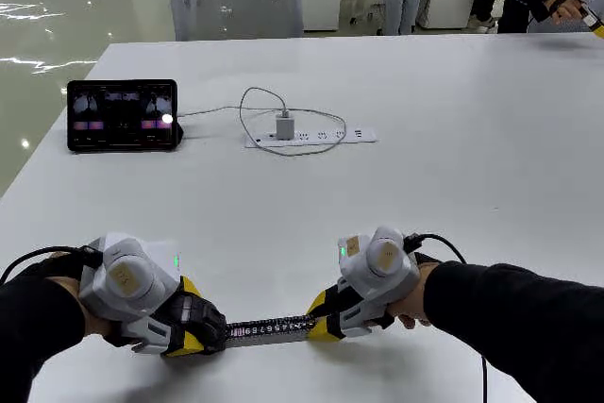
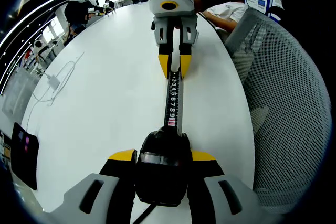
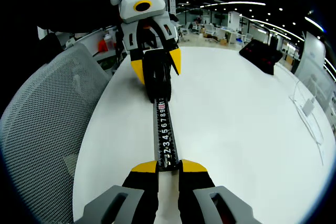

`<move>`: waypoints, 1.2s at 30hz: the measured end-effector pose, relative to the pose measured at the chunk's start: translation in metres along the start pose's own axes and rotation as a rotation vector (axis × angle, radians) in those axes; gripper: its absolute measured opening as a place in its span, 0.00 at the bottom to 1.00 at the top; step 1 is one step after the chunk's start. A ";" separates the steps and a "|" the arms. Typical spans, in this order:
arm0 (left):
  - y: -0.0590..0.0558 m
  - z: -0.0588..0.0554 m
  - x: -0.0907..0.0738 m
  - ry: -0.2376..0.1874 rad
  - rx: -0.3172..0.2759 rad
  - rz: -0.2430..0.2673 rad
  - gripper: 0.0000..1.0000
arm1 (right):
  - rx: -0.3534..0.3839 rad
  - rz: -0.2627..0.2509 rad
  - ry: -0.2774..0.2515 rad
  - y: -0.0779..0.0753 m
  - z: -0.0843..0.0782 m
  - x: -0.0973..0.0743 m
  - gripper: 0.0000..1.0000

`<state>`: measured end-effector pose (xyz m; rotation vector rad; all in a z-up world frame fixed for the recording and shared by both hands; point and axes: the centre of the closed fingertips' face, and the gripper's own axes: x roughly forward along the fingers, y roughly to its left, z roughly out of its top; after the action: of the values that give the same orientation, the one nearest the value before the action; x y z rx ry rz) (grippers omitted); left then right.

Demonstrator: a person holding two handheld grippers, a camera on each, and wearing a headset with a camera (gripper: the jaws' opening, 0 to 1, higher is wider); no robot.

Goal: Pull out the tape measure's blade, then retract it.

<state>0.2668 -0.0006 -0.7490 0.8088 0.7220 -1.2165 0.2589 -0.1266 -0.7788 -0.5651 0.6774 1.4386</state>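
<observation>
Tape measure (image 2: 164, 174) sits clamped in the left gripper (image 2: 163, 155); the right gripper (image 3: 168, 167) pinches its partly drawn blade (image 3: 164, 135). Next: likely pull farther right.

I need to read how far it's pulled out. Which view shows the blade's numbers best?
The right gripper view: the blade runs up the middle, large, digits sharp. The left gripper view shows it narrower but readable, running out from the case. In the head view it is small, digits hard to read.
</observation>
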 end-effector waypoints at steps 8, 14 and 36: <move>0.000 0.000 0.000 -0.002 -0.001 0.001 0.32 | 0.001 -0.006 0.002 0.000 -0.004 -0.004 0.10; 0.000 0.000 0.000 -0.003 0.000 0.000 0.33 | 0.009 -0.012 -0.001 0.000 -0.007 -0.007 0.10; 0.000 0.000 0.000 -0.001 0.000 0.000 0.33 | 0.020 -0.019 0.004 0.000 -0.017 -0.018 0.10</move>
<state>0.2664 -0.0010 -0.7491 0.8088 0.7212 -1.2168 0.2573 -0.1514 -0.7772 -0.5573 0.6871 1.4124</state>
